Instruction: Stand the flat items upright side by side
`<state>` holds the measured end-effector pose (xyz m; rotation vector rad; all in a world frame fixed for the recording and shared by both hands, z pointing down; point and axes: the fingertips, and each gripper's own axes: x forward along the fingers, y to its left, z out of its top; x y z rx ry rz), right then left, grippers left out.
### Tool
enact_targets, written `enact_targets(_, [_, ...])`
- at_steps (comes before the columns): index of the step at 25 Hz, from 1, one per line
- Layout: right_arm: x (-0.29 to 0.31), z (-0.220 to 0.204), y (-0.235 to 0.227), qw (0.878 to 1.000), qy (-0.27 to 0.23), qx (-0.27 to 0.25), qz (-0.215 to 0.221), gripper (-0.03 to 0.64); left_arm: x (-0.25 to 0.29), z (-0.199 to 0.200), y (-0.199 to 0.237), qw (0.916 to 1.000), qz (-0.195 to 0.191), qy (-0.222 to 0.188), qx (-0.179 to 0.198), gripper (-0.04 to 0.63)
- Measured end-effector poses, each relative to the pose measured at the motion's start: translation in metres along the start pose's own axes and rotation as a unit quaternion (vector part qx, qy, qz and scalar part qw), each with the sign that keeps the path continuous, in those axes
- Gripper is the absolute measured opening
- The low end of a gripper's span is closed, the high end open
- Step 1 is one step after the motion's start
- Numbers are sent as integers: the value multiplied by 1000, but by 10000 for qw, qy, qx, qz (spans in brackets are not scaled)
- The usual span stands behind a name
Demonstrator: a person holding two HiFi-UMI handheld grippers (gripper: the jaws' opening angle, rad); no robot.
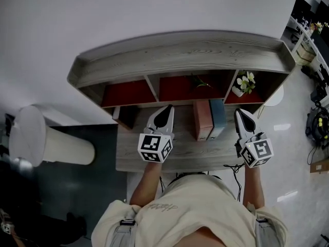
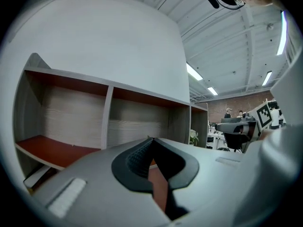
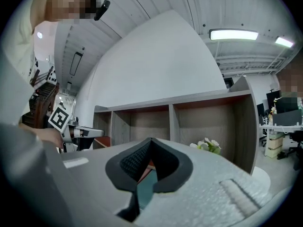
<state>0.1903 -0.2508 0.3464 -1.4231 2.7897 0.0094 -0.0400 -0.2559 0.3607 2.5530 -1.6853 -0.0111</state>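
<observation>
Looks like the closing stage of the job. Can see 2 flat items already upright on the desk (image 1: 175,157): a red book (image 1: 202,120) and a blue book (image 1: 217,117), touching side by side, just in front of the shelf unit (image 1: 180,50).

Holds the left gripper (image 1: 165,112) level, near the red book's left side, jaws fully closed with nothing between the pads. Holds the right gripper (image 1: 241,115) level, near the blue book's right side, likewise closed and empty. Touches neither book with either tool, as far as the head view tells. Flanks the pair, in short, without gripping it.

Notes 1 more dark flat item (image 1: 126,116) at the desk's left end, tucked against the shelf's lower edge. Cannot tell whether upright, leaning or lying. Also a potted flower (image 1: 245,82) in the right compartment, well clear of the work.

If that dark item counts among the task's things, calls next for opening the left jaws, reaching left, pinching its edge and carrying it over beside the red book. Then setting it down on its bottom edge without knocking the pair. Otherwise calls only for drawing both tools straight back — gently, since the 2 books appear to stand free with no support at either side and would likely topple at a nudge.
</observation>
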Motion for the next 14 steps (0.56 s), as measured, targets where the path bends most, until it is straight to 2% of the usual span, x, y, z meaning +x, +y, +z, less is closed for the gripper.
enact_targets(7, [3, -6, -5, 9998, -26, 173, -30, 2, 3, 4, 0, 10000, -64, 13, 21, 14])
enact_targets(14, [8, -5, -6, 10000, 24, 4, -27, 2, -2, 1, 6, 9998, -44, 89, -160, 14])
